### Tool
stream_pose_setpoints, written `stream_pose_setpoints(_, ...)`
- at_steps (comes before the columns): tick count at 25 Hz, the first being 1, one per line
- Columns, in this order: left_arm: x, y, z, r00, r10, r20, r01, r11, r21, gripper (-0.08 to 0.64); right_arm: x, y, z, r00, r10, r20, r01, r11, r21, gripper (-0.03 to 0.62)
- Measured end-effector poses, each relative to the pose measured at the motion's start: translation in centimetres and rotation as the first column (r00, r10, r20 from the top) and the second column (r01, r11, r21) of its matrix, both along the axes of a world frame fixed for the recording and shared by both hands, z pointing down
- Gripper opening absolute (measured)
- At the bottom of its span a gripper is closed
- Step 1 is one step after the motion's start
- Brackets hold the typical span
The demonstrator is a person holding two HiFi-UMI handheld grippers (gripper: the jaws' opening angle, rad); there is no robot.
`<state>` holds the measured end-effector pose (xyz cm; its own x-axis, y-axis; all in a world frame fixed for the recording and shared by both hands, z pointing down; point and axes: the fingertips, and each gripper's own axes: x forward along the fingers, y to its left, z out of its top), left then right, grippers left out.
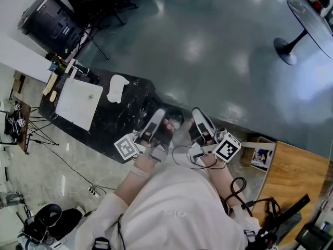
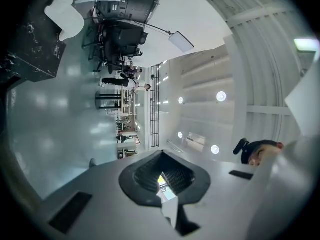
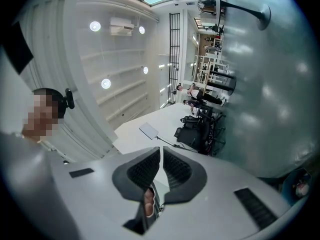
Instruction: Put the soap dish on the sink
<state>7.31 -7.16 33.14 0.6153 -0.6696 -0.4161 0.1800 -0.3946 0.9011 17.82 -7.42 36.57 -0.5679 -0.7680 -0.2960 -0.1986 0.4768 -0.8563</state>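
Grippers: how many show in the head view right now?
2. The left gripper is by the black counter's right end; the right gripper is just right of it.

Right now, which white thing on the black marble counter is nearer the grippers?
The flat white cloud-shaped soap dish, lying on the black marble counter; the white square sink basin sits beyond it.

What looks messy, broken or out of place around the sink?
Nothing stands out. The white soap dish lies flat on the black counter beside the sink basin, with no spill or damage visible. The left gripper and right gripper are both shut and empty, away from it.
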Motion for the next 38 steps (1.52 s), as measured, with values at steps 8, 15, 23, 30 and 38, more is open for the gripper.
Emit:
stream_pose_setpoints(8,-0.9,-0.7,0.4,1.000,0.011,-0.009,-0.011,1.000,0.000,0.006,-1.0,-0.7,0.4,1.000,0.002,-0.024,-0.003,1.000,-0.003,0.035)
stream_pose_setpoints(15,-1.0,-1.4,0.9,0.999,0.028,-0.026,-0.028,0.999,-0.019,0.006,-1.6,-1.4,0.3,1.000,-0.005,-0.018,0.005,1.000,0.000,0.035)
stream_pose_setpoints(23,-1.0,-1.7,1.1,0.999,0.042,-0.035,-0.043,0.999,-0.023,0.006,-1.7,-1.8,1.2,1.000,-0.012,0.008,0.013,0.999,-0.045,0.034)
stream_pose_setpoints(30,-1.1,-2.2,1.3,0.998,0.048,-0.040,-0.049,0.998,-0.030,0.006,-1.8,-2.2,0.9,1.000,-0.007,0.012,0.007,0.999,-0.036,0.034)
stream_pose_setpoints(38,-1.5,-3.1,2.0,0.998,0.059,-0.034,-0.060,0.997,-0.048,0.006,-2.3,-3.1,1.4,1.000,0.001,0.009,-0.001,0.999,-0.050,0.034)
